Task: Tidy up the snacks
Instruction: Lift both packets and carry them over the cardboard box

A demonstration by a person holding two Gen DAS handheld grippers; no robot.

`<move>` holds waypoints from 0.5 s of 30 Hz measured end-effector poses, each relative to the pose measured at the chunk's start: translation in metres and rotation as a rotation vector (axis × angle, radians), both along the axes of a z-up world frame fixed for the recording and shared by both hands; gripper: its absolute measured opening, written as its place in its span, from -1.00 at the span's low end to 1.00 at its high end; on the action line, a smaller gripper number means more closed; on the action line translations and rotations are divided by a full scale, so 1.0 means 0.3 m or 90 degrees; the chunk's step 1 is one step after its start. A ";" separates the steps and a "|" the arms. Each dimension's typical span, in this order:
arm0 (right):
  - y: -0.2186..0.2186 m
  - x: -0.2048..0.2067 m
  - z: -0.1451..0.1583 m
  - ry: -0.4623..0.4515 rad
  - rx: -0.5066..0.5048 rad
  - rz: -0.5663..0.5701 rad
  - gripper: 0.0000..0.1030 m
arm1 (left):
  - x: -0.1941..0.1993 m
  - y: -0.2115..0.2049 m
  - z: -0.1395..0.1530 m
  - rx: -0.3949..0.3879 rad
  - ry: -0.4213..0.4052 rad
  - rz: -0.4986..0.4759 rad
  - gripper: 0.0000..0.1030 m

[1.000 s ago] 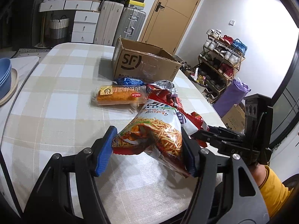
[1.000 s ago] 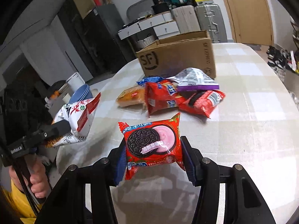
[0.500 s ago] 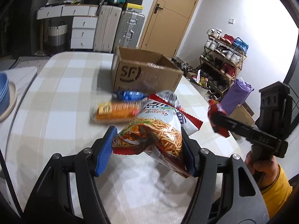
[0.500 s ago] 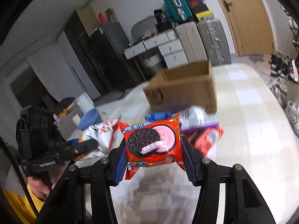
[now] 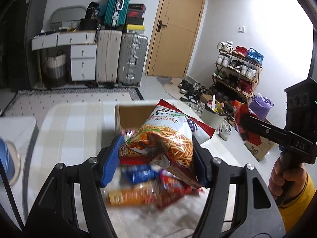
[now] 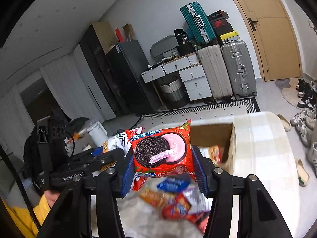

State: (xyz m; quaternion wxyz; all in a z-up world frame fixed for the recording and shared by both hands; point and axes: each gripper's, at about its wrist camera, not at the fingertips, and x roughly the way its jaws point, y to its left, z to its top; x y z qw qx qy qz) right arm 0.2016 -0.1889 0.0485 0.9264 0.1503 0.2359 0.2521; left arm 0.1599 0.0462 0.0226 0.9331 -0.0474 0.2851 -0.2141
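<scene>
Above the checked desk (image 5: 65, 130), left tongs (image 5: 156, 158) grasp a chip bag (image 5: 164, 136), right tongs (image 6: 163, 166) a cookie pack (image 6: 160, 150); suitcases (image 5: 120, 57) line the far wall.

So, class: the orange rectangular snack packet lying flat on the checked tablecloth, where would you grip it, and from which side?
Grip the orange rectangular snack packet across its short width, near the middle, coming from above. It lies flat with its long sides free on the near side, while red packets crowd one end and a blue packet lies just behind. Blur hides finer detail.
</scene>
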 end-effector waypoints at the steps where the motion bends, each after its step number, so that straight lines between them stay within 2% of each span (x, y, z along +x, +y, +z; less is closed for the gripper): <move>1: -0.001 0.032 0.019 -0.003 -0.007 -0.004 0.03 | 0.029 -0.013 0.018 0.007 -0.007 0.000 0.21; 5: 0.006 0.142 0.064 -0.007 -0.025 -0.006 0.03 | 0.161 -0.083 0.073 0.060 -0.023 0.017 0.21; 11: 0.026 0.317 0.055 0.024 -0.038 -0.009 0.03 | 0.351 -0.146 0.097 0.047 0.009 0.017 0.21; 15: 0.043 0.399 0.024 0.041 -0.049 -0.008 0.03 | 0.461 -0.193 0.078 0.068 0.018 0.019 0.21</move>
